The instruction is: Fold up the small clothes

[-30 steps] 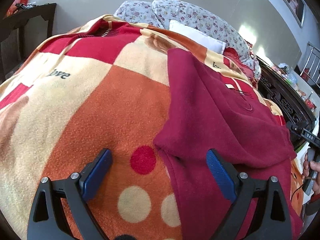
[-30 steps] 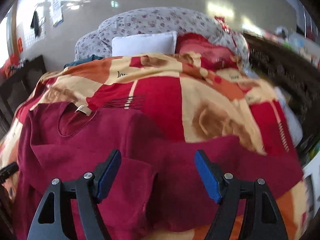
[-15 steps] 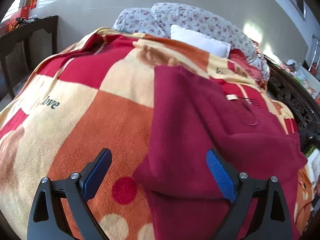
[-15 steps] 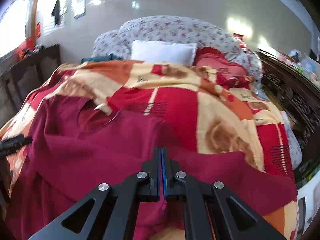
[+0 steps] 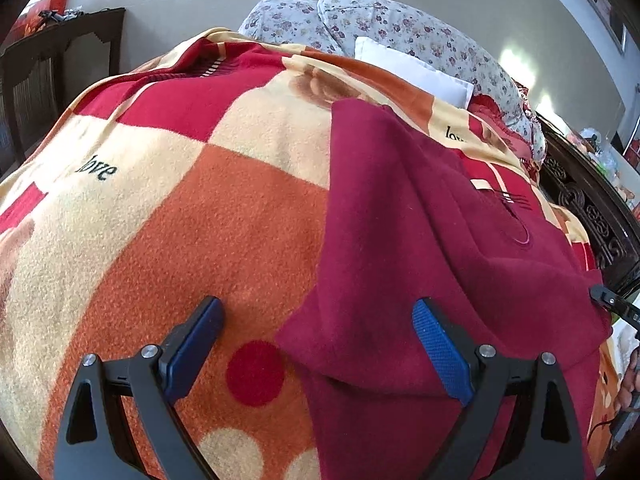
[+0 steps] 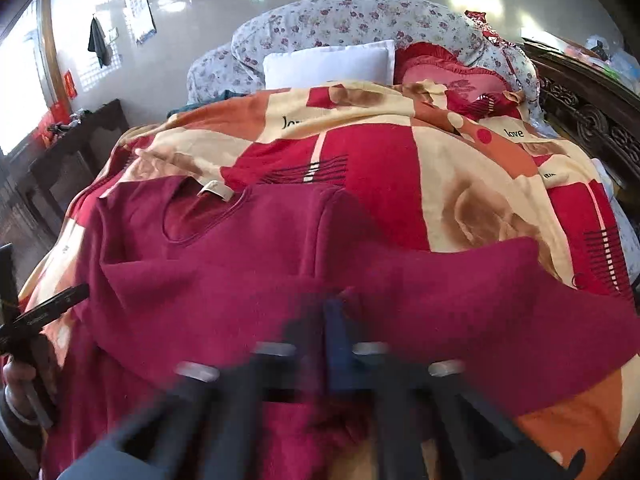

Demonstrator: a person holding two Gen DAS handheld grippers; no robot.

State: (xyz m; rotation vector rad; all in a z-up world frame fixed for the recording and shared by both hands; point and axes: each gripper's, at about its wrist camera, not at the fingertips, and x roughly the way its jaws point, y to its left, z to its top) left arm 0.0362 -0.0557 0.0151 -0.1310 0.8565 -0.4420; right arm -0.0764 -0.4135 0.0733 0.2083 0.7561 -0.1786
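left wrist view: a maroon top (image 5: 420, 240) lay on the bed's blanket (image 5: 180, 220); the left gripper (image 5: 316, 344) stood open above its corner. right wrist view: the right gripper (image 6: 336, 320), blurred, fingers closed pinching the fabric; a thin pinch could slip.

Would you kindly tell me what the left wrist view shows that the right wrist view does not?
Only the left wrist view shows the open left claw and the red dot printed on the blanket. Only the right wrist view shows the shut right claw, blurred, on the garment's fabric, and the pink heart-shaped frilled cushion. Both show the maroon fleece top, the patchwork red, orange and cream fleece blanket and the white rectangular pillow.
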